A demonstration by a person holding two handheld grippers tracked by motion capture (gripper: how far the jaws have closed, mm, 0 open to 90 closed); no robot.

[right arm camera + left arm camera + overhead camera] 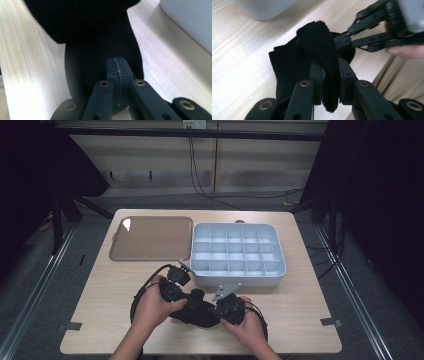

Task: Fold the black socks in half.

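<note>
The left gripper (pixel 331 82) is clamped on a raised fold of the black knitted sock (pixel 317 45), which lies bunched between the two grippers on the wooden table (pixel 300 310). The right gripper (pixel 118 75) pinches the sock's opposite end, its jaws pressed together on thin fabric. The grey compartment box (pixel 238 251) sits just beyond both.

Both forearms come in from the near edge, angled toward each other. Left hand (pixel 152 307) wraps the left gripper (pixel 186 306), which points right and slightly away; in the left gripper view its jaws are pinched on a fold of black sock (pixel 322 57). Right hand (pixel 250 322) holds the right gripper (pixel 216 309) pointing left toward the other; its jaws are pressed together, pads meeting, cloth just beyond them. Grippers nearly tip to tip.
</note>
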